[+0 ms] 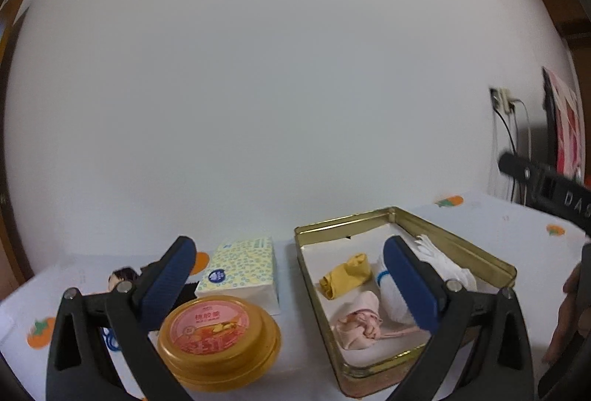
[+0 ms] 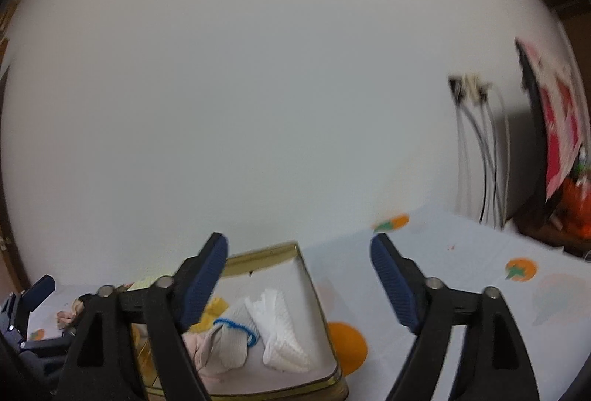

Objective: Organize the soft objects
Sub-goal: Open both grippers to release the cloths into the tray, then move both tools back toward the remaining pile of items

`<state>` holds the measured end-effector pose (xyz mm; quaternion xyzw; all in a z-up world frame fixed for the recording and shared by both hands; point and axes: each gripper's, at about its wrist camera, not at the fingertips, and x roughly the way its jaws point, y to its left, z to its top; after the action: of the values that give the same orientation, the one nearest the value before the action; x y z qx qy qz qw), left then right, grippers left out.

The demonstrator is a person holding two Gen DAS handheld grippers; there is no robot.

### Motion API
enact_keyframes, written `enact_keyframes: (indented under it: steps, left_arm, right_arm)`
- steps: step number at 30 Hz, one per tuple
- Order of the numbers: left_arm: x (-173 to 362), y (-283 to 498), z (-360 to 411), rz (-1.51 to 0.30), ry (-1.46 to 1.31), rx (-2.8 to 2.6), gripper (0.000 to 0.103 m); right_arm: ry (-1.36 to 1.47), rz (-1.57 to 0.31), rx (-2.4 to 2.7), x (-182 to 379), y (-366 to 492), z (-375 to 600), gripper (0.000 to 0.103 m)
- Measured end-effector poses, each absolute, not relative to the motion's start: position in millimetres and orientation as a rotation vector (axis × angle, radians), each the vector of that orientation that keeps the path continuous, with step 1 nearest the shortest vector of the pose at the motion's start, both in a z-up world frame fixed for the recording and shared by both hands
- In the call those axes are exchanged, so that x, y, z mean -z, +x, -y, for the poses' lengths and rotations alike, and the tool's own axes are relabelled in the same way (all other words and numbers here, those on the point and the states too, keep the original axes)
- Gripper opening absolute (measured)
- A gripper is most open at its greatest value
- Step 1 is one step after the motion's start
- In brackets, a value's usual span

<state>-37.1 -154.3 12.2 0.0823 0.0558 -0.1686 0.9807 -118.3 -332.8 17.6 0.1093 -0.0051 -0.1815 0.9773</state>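
Observation:
A gold rectangular tin (image 1: 476, 255) lies open on the table, and it also shows in the right wrist view (image 2: 312, 284). Inside lie a yellow cloth (image 1: 347, 275), a pink cloth (image 1: 360, 325), a white rolled sock with a blue band (image 1: 391, 294) and a white knit piece (image 1: 447, 262). My left gripper (image 1: 291, 284) is open and empty above the table, its right finger over the tin. My right gripper (image 2: 299, 286) is open and empty above the tin's right edge. The sock (image 2: 232, 334) and white knit piece (image 2: 280, 331) show between its fingers.
A round orange-lidded container (image 1: 218, 338) and a tissue pack (image 1: 242, 270) stand left of the tin. A dark-haired small figure (image 1: 123, 277) lies at the far left. Cables (image 2: 484, 157) hang on the wall at right, beside a dark frame (image 2: 554, 127).

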Motion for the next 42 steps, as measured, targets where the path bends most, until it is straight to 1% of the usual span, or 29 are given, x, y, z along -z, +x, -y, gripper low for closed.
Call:
enact_keyframes:
  steps: [3,4,5,8,14,23,36,42]
  left_arm:
    - [-14,-42,156,-0.089,0.179,0.352,0.103]
    - [-15,-43,156,-0.084,0.179,0.354,0.103]
    - [-16,-43,156,-0.082,0.179,0.355,0.103]
    - [-16,-41,153,-0.091,0.173,0.354,0.103]
    - [-16,-42,140,-0.101,0.150,0.361,0.103]
    - [-12,-33,108,-0.160,0.165,0.354,0.103]
    - [-9,-15,57,-0.164,0.178,0.313,0.103]
    - [-7,1,28,-0.194,0.160,0.271,0.103]
  right_arm:
    - [0.172,0.104,0.389,-19,-127,320,0.089]
    - [0.161,0.121,0.394,-18,-128,316,0.092]
    - [0.155,0.120,0.390,-18,-128,315,0.093]
    - [0.129,0.071,0.373,-18,-118,309,0.093]
    - [0.169,0.092,0.379,-17,-123,311,0.093]
    - [0.207,0.040,0.341,-12,-112,297,0.093]
    - [0.243,-0.014,0.242,-7,-95,247,0.093]
    - [0.227,-0.033,0.185,-8,-82,215,0.093]
